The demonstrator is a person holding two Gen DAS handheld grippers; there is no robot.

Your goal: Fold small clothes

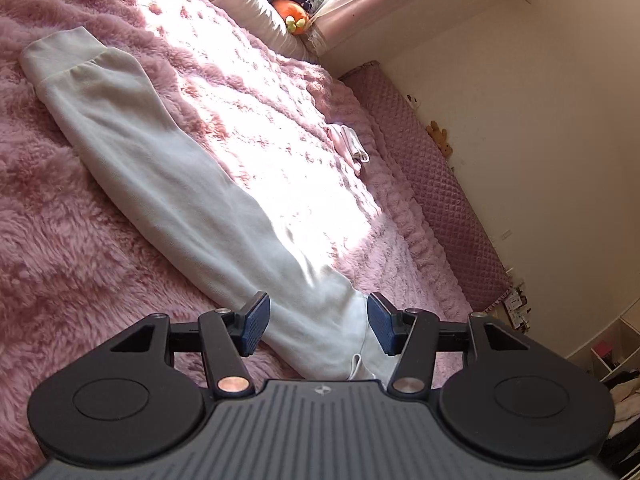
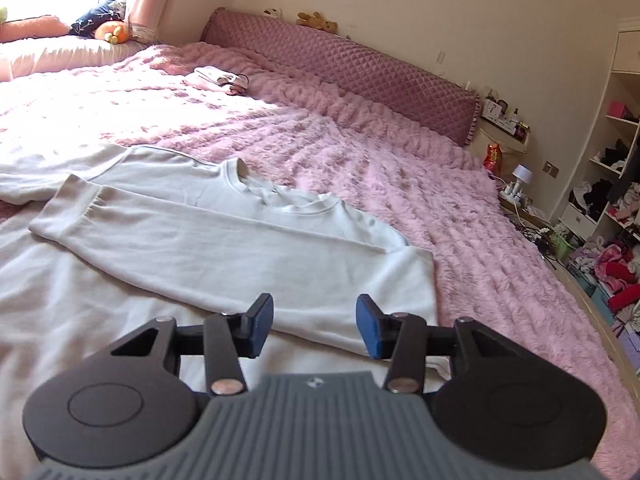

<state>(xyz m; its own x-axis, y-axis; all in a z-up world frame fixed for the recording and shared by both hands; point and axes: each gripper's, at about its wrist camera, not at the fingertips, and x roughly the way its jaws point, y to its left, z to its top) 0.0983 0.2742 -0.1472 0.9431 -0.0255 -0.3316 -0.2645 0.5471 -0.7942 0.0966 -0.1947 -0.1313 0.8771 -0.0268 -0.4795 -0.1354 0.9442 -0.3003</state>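
A pale grey long-sleeved sweatshirt [image 2: 208, 216] lies flat on the pink fluffy bedspread [image 2: 360, 152]. In the right wrist view its right sleeve [image 2: 200, 236] is folded across the chest, cuff at the left, round collar beyond it. My right gripper [image 2: 315, 326] is open just above the folded sleeve's near edge, by the shoulder. In the left wrist view the other sleeve [image 1: 168, 184] stretches out straight over the bedspread [image 1: 80, 240], cuff at the far left. My left gripper [image 1: 318, 326] is open, its jaws standing either side of this sleeve's near end.
A small folded pink and white pile [image 2: 220, 78] lies far up the bed, also in the left wrist view [image 1: 350, 146]. A quilted pink headboard [image 2: 340, 64] runs along the wall. Pillows and an orange plush [image 2: 112, 32] lie by the window. Cluttered shelves [image 2: 612, 184] stand right.
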